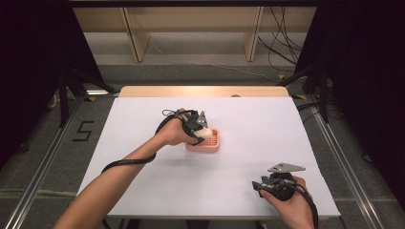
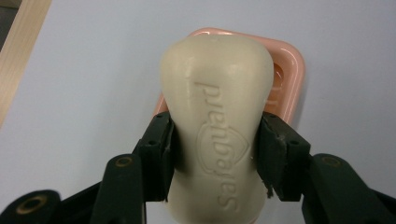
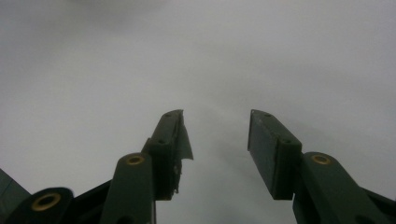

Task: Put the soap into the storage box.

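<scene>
One white worktop (image 1: 143, 191) carries everything. Near its middle stands a pink soap dish (image 1: 213, 145), and the left tool (image 1: 202, 128) hangs just above it, its jaws pressed on both sides of a cream soap bar (image 2: 217, 126). The bar is above the dish, toward its 9 o'clock edge, and I cannot tell whether it touches. Picking up seems done; lowering and letting go are left. At 5 o'clock the right tool (image 3: 215, 154) rests with jaws apart, holding nothing.

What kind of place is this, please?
Probably a lab recording station: a white-covered table boxed in by black curtains, loose cables on the floor, metal rails alongside.
</scene>
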A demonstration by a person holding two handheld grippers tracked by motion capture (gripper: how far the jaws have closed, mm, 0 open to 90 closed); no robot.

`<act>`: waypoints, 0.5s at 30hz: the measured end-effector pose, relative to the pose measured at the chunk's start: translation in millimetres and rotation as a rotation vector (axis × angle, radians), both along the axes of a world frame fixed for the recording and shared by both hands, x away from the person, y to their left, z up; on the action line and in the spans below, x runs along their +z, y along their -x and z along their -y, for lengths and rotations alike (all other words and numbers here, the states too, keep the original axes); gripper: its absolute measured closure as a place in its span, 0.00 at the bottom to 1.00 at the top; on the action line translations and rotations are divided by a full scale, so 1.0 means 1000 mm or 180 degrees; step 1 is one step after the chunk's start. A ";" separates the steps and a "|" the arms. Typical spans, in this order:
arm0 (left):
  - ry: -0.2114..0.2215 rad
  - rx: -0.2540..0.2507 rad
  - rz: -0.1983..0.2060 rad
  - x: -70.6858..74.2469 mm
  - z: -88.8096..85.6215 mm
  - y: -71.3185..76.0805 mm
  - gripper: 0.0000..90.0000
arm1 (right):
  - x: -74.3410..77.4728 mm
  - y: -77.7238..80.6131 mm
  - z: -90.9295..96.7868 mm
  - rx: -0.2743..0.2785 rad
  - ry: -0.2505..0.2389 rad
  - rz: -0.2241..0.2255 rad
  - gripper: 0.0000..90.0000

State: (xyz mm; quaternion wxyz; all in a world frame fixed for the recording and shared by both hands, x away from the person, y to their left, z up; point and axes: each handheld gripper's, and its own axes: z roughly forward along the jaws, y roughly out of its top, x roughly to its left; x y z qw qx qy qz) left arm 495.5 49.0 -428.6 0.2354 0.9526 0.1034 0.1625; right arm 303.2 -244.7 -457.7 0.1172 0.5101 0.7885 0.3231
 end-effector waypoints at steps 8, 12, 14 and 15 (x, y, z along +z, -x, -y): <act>0.0010 0.0009 -0.0004 -0.003 0.001 -0.002 0.55 | -0.002 -0.002 0.002 0.0092 0.0053 0.0083 0.62; 0.0008 0.0011 -0.0019 -0.004 0.001 -0.003 0.55 | -0.001 -0.002 0.001 0.0069 0.0037 0.0054 0.62; 0.0010 0.0002 -0.0025 -0.004 0.001 -0.004 0.55 | -0.002 -0.002 0.001 0.0085 0.0045 0.0082 0.62; 0.0010 0.0002 -0.0025 -0.004 0.001 -0.004 0.55 | -0.002 -0.002 0.001 0.0085 0.0045 0.0082 0.62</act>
